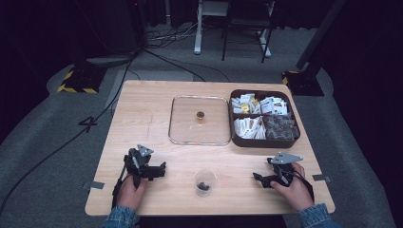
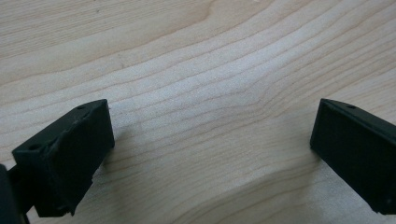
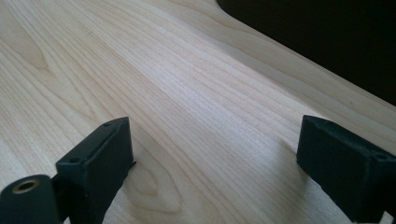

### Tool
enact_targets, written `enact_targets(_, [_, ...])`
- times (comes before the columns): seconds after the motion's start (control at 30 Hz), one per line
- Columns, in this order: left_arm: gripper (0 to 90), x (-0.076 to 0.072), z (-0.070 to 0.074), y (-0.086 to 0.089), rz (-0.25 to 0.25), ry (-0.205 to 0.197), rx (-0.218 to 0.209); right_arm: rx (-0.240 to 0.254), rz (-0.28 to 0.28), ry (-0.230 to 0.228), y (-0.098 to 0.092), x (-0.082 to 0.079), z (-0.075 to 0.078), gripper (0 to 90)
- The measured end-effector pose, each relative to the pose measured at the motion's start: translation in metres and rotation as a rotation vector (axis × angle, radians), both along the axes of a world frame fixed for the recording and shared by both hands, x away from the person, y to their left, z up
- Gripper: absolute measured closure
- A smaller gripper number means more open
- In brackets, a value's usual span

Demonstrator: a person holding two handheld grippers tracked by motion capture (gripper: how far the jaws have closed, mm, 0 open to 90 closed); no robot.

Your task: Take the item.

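Both grippers, left gripper [image 1: 159, 169] and right gripper [image 1: 259, 179], rest gaping and empty on my worktop [image 1: 142, 118]; the clear cup [image 1: 205, 182] between them looks light and crushable, so I'd pinch its rim gently.

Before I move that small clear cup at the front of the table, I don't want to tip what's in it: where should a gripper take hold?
Grip the clear cup across its side wall near mid-height, coming in level from the side, probably with the right gripper, whose open jaws already point toward it. The cup stands upright, open-topped, with dark contents at the bottom, so a level side grip should keep it from tipping.
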State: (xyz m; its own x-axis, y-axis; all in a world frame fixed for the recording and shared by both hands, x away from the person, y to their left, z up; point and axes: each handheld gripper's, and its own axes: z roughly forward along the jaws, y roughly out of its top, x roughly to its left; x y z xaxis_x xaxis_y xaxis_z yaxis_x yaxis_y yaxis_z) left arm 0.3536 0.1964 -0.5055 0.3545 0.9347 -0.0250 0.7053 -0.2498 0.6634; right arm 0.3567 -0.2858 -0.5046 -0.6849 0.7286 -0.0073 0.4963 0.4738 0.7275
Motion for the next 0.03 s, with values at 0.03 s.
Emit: enact_targets(0.03, [0.0, 0.0, 0.0, 0.0, 0.0, 0.0, 0.0, 0.0, 0.0, 0.0, 0.0, 0.0, 0.0, 10.7])
